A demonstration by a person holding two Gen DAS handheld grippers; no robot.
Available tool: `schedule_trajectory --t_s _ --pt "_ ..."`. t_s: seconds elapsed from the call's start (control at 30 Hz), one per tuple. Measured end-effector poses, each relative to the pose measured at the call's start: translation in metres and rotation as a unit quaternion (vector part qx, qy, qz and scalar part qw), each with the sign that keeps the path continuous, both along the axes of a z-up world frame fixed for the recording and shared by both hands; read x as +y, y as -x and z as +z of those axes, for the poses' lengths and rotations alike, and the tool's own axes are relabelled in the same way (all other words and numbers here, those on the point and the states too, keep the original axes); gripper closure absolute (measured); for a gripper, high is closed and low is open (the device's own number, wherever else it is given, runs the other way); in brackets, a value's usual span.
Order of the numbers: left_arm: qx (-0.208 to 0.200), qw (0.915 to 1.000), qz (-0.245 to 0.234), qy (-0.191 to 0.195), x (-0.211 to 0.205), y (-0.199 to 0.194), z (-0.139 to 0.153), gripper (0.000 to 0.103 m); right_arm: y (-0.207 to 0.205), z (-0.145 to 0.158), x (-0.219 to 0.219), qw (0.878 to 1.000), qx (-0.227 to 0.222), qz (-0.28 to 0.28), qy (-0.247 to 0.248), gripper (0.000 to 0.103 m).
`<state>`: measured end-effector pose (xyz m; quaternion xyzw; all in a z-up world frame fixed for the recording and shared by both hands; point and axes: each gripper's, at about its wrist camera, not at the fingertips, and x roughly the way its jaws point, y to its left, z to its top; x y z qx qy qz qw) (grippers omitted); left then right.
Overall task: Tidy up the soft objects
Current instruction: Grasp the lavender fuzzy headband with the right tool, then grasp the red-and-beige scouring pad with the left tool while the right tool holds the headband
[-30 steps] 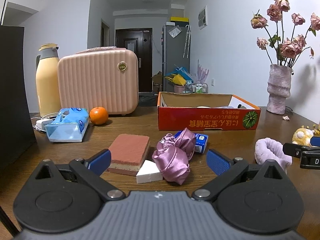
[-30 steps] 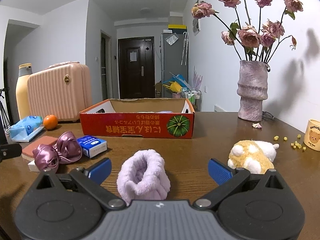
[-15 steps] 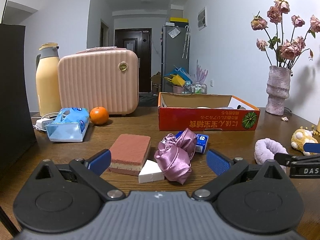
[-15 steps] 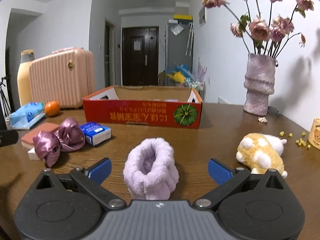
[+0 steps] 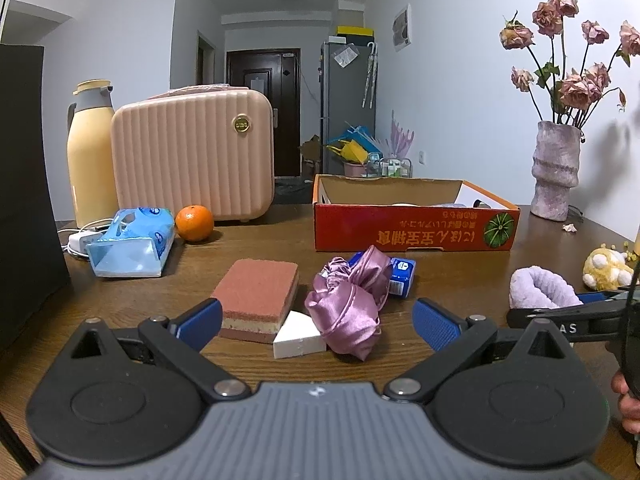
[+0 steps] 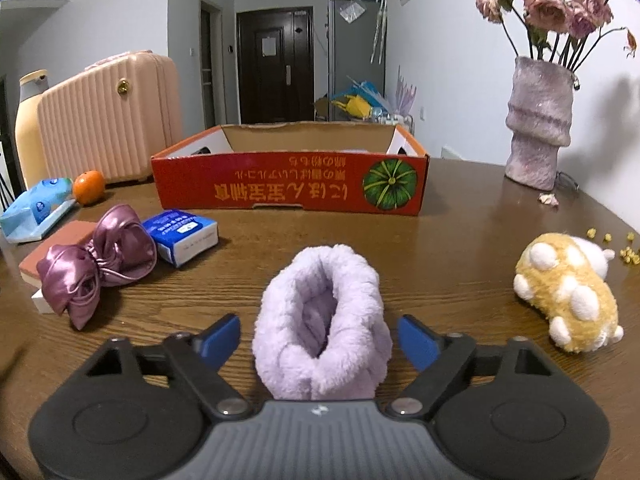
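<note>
Red cardboard box (image 6: 288,188) with pumpkin picture and upside-down Japanese print, contents hardly visible, lilac fluffy headband (image 6: 322,322) on bench (image 6: 440,248) between closing blue pads of right hand-held gripper (image 6: 319,342), not yet pressed, left hand-held gripper (image 5: 318,322) spread apart near satin scrunchie (image 5: 346,304).

A dark wooden bench (image 6: 460,240) carries everything. At the back stand a red cardboard box (image 6: 288,188), a pink ribbed case (image 5: 192,152), a cream flask (image 5: 90,152) and a vase of dried roses (image 6: 536,128). Nearer lie an orange (image 5: 194,223), a blue tissue pack (image 5: 132,246), a red sponge (image 5: 256,300) just beside a white wedge (image 5: 296,336), a purple satin scrunchie (image 6: 96,260), a small blue carton (image 6: 182,236), a lilac fluffy band (image 6: 320,320) and a yellow plush toy (image 6: 568,292)
</note>
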<state>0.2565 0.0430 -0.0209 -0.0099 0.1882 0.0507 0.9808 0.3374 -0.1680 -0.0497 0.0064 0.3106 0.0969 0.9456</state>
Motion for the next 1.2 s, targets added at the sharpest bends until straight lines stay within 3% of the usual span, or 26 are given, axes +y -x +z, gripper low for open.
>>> schedule_trajectory --t_s 0.23,0.3,0.4,0.83,1.2 --pt "0.009 1.0 -0.003 0.002 0.0 -0.002 -0.002 0.0 -0.002 -0.002 -0.009 0.999 0.014 -0.004 -0.029 0.051" --pt "0.011 0.9999 -0.004 0.003 0.001 -0.003 -0.003 0.0 0.0 -0.002 -0.011 0.999 0.012 -0.003 -0.034 0.065" --pt "0.015 0.9999 -0.006 0.003 0.0 -0.004 -0.003 0.0 0.003 0.0 -0.014 0.999 0.004 -0.004 -0.042 0.074" --pt "0.014 0.9995 0.026 0.008 0.019 -0.017 0.0 0.0 0.012 0.012 -0.028 0.997 -0.043 -0.026 -0.061 0.075" --pt "0.059 0.9956 0.071 0.017 0.061 -0.059 -0.008 0.0 0.016 0.015 -0.028 0.996 -0.059 -0.028 -0.059 0.075"
